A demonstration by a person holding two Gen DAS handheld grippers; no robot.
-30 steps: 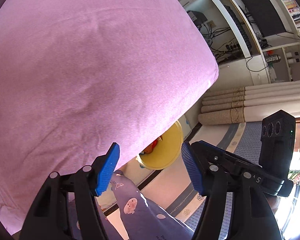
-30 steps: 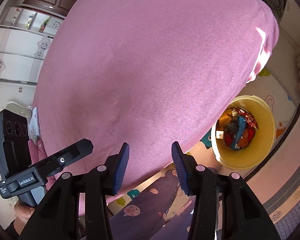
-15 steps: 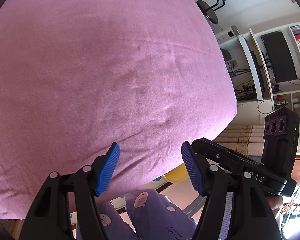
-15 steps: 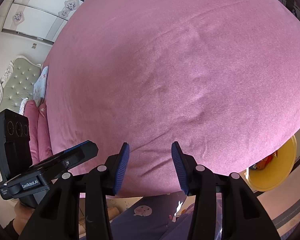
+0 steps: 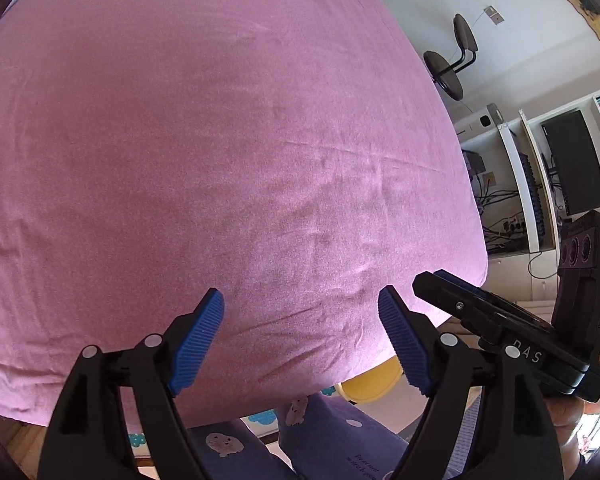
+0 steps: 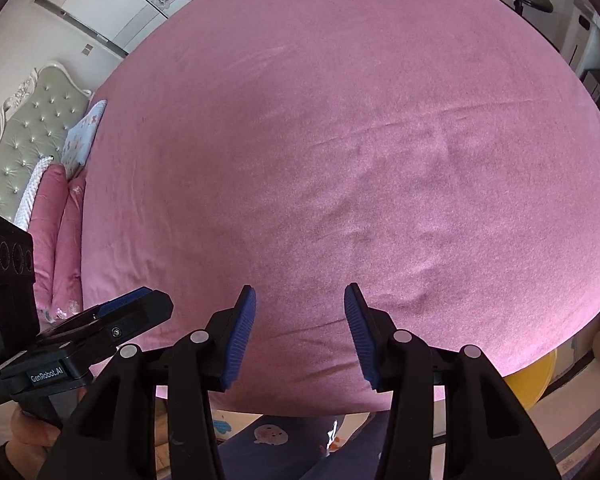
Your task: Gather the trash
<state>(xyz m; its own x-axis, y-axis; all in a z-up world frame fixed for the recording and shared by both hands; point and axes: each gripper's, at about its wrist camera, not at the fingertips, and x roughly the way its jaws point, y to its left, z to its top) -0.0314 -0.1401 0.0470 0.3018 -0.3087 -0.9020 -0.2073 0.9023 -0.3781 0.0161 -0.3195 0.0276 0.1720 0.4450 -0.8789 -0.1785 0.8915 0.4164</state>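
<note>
Both the left gripper [image 5: 300, 336] and right gripper [image 6: 300, 334] gape wide, holding nothing, above the pink bed [image 5: 220, 160]. The yellow trash bin [image 6: 530, 380] peeks out at four o'clock of the right gripper.

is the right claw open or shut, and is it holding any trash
Open and empty. The right claw has its blue pads set wide apart, with only the pink bedsheet showing in the gap between them.
</note>
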